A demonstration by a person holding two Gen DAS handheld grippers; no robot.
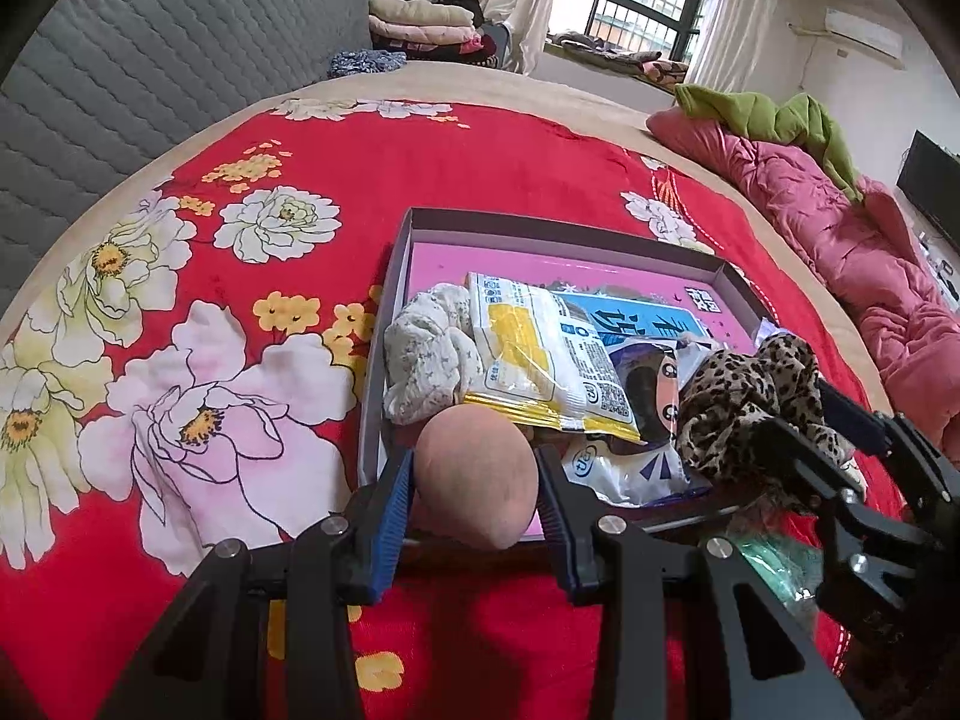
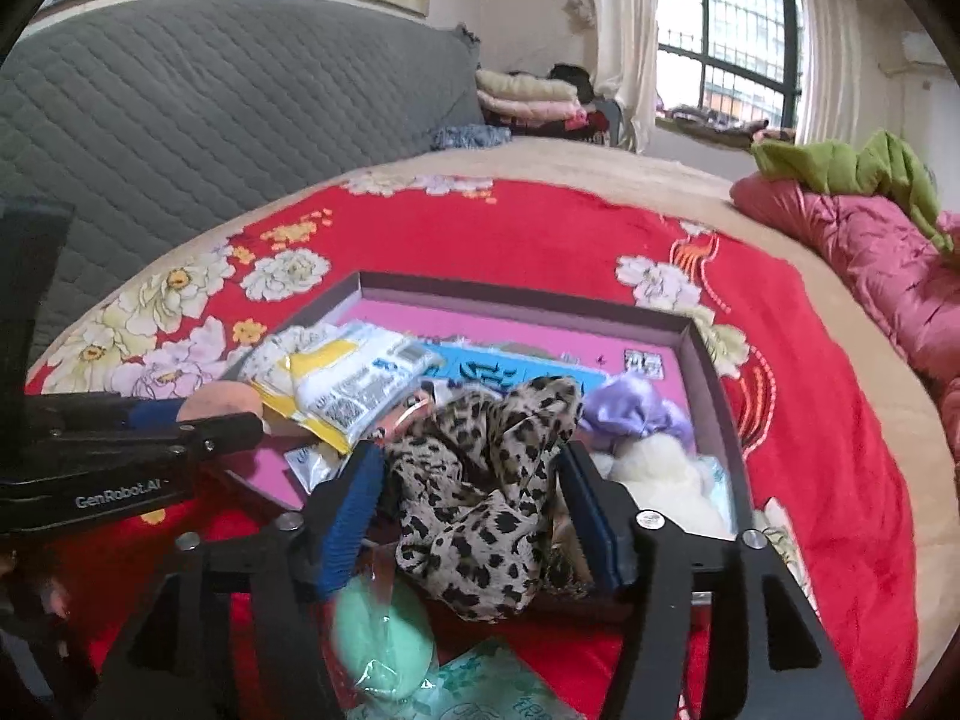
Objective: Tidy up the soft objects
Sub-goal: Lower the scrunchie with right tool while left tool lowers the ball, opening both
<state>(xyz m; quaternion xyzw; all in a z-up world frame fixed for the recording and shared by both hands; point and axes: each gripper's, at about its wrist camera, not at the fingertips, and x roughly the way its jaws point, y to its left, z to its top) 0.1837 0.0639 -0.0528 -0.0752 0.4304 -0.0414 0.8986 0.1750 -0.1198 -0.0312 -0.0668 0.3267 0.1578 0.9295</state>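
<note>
My left gripper [image 1: 475,480] is shut on a peach egg-shaped sponge [image 1: 477,471], held over the near edge of a shallow box [image 1: 540,228] with a pink floor. My right gripper [image 2: 474,492] is shut on a leopard-print cloth [image 2: 486,498], held over the box's near right side [image 2: 714,396]; the cloth also shows in the left wrist view [image 1: 750,402]. In the box lie a white patterned cloth [image 1: 429,360], a yellow-and-white packet [image 1: 540,354], a blue packet [image 1: 630,324], a purple satin piece [image 2: 636,414] and a cream fluffy item [image 2: 666,480].
The box sits on a red floral bedspread [image 1: 420,168]. A green sponge in plastic [image 2: 384,636] and a green tissue pack [image 2: 498,684] lie in front of the box. A pink quilt [image 1: 840,228] with a green cloth lies at right; a grey quilted headboard [image 1: 150,60] at left.
</note>
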